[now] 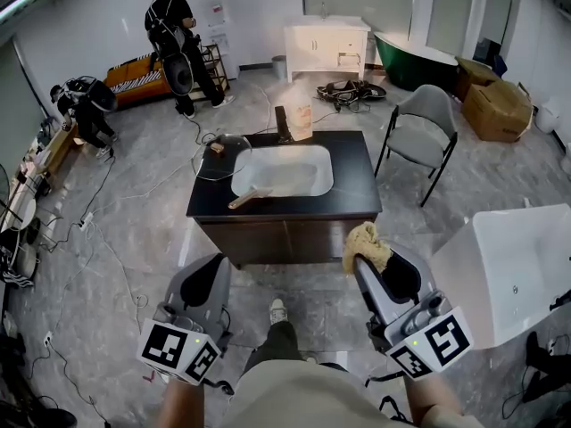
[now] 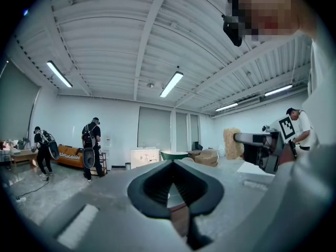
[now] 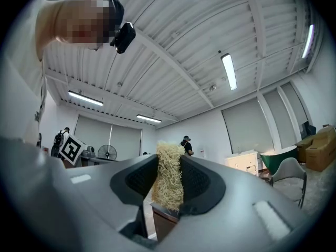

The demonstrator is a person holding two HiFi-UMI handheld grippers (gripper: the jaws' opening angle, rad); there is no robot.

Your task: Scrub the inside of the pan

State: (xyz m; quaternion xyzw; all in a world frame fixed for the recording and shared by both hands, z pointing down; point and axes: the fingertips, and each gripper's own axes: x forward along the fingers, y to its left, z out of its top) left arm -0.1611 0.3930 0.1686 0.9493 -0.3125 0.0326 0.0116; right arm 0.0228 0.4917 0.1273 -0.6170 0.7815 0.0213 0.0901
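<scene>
A round shallow pan (image 1: 219, 156) lies on the left end of the black counter (image 1: 352, 185), beside a white sink basin (image 1: 285, 169). Both grippers hang well short of the counter, above the floor. My right gripper (image 1: 373, 259) is shut on a tuft of yellow fibrous scrubber (image 1: 365, 244), which stands up between the jaws in the right gripper view (image 3: 169, 172). The left gripper (image 1: 207, 279) is shut with nothing in it, its pads (image 2: 176, 185) meeting. Seen from the left gripper view, the right gripper (image 2: 253, 138) and scrubber (image 2: 231, 143) float off to the right.
A wooden brush (image 1: 249, 198) lies in the basin. A dark upright object (image 1: 283, 121) and a tan bag (image 1: 302, 119) stand at the counter's back. A grey chair (image 1: 422, 136) is to the right, a white tub (image 1: 513, 270) nearer right. Cables cross the floor; people stand far left.
</scene>
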